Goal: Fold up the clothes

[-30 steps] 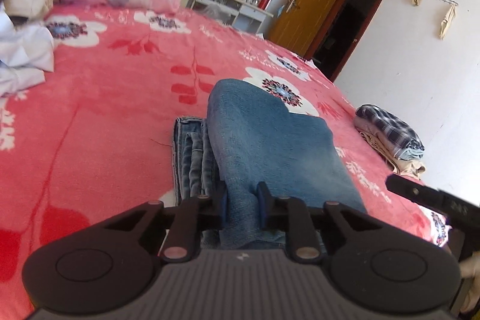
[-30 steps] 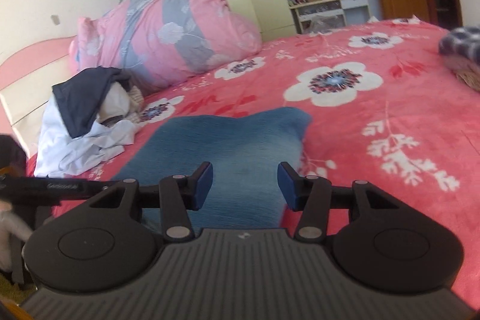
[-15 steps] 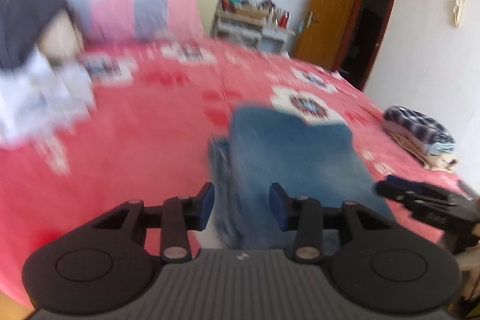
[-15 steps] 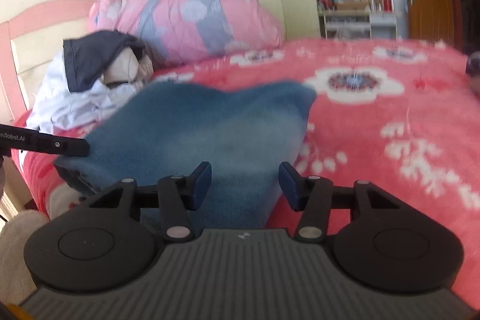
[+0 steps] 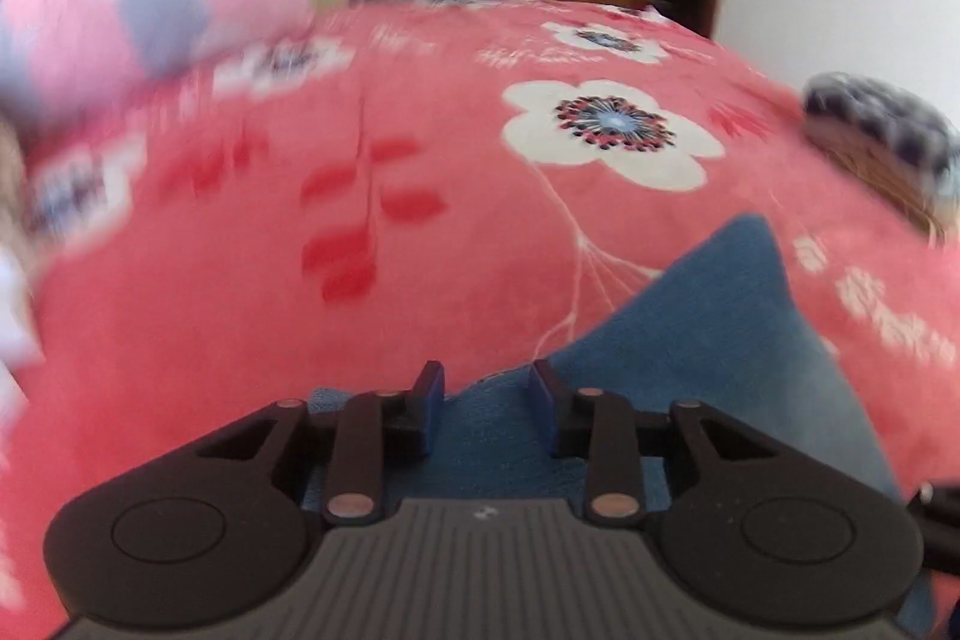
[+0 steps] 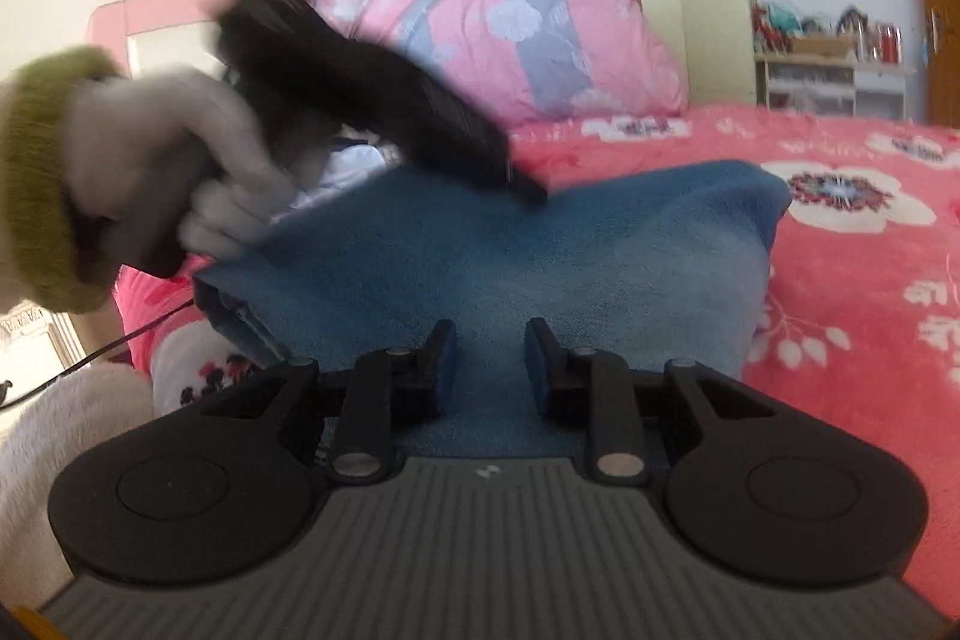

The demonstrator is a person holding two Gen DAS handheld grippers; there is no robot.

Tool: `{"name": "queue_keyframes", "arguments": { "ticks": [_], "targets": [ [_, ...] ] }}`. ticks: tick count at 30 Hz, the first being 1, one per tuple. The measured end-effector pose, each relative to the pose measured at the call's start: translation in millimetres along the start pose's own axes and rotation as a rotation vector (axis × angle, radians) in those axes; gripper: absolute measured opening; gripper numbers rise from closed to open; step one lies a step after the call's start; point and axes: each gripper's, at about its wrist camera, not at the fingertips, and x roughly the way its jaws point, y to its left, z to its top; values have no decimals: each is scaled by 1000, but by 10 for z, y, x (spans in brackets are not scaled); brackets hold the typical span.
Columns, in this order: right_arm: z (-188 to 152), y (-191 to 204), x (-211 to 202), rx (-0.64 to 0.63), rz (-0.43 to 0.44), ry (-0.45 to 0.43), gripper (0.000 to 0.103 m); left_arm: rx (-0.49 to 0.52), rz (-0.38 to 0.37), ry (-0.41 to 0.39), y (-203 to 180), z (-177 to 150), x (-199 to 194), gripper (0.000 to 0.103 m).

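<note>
Lying on the bed [image 5: 456, 196], folded jeans [image 6: 540, 268] sit near its edge, fold apparently finished. Left gripper [image 5: 486, 400] and right gripper [image 6: 489, 352] hover over them, jaws parted, holding nothing.

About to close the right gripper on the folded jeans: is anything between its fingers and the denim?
Nothing visible blocks it. The right gripper is open with the folded jeans directly beyond its fingertips. The left gripper, held in the gloved left hand, hovers over the jeans' far left side, clear of that path.
</note>
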Motion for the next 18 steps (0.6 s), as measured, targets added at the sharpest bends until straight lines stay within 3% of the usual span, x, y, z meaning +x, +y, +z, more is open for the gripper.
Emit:
{"name": "queue_keyframes", "arguments": {
  "ticks": [2,5,7,9,11,13,15,17,18],
  "targets": [
    [22,-14,9,8,8,1,24,-16,19,1,6,62,-64,32],
    [1,-34,-15,20,17,-16,24,101,60,-51,-228,190,-278,31],
    [-6,-23,-20,21,17,-22,24,164,-13,-91,-409,349,-401,33],
    [-10,-13,-18,17,15,-27,24,222,-130,-81,-680,468,-371,33],
    [-17,-8,-16,16,14,-30,24,272,-224,-5,-952,498,-168,34],
    [-28,-18,-10,20,17,-31,24,297,-246,84,-1111,486,130,33],
    [-39,-29,-19,27,19,-33,24,284,-214,136,-1106,480,417,31],
    [-48,-40,-27,35,21,-35,24,202,-216,172,-959,478,644,46],
    [-50,-51,-28,41,23,-35,24,163,-219,189,-890,478,740,49]
  ]
}}
